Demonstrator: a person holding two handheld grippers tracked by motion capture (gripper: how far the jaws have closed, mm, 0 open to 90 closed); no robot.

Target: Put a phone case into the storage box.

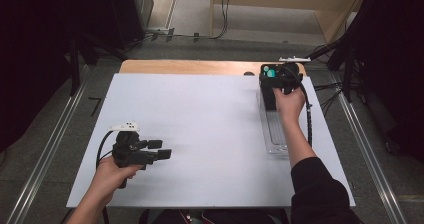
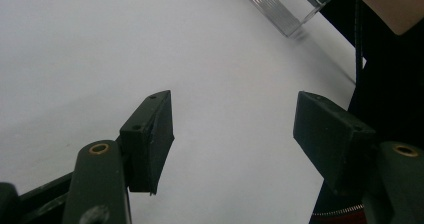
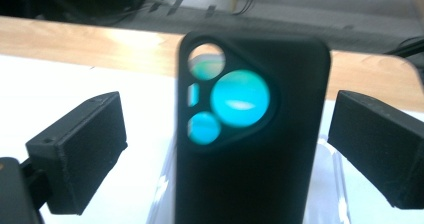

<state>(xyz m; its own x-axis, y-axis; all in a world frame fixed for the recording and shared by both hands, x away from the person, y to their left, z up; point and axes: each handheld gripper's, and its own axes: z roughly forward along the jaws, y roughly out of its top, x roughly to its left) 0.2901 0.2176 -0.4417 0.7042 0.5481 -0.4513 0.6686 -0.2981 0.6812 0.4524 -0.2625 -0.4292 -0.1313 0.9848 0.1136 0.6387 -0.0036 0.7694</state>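
Note:
A black phone case [image 1: 268,87] with teal showing through its camera cut-outs stands upright at the far end of a clear plastic tray [image 1: 274,134] on the right of the table. My right gripper [image 1: 281,79] is at the case. In the right gripper view the case [image 3: 250,149] is between the jaws of my right gripper [image 3: 227,129], with a gap on each side, so that gripper is open. My left gripper [image 1: 161,149] hovers over the front left of the white board, open with nothing between its jaws [image 2: 235,124].
A white board [image 1: 200,124] covers most of the wooden table [image 1: 200,66]. The clear tray [image 2: 287,9] appears far off in the left gripper view. Cables [image 1: 330,91] trail off the table's right side, and metal floor rails [image 1: 45,154] run along both sides.

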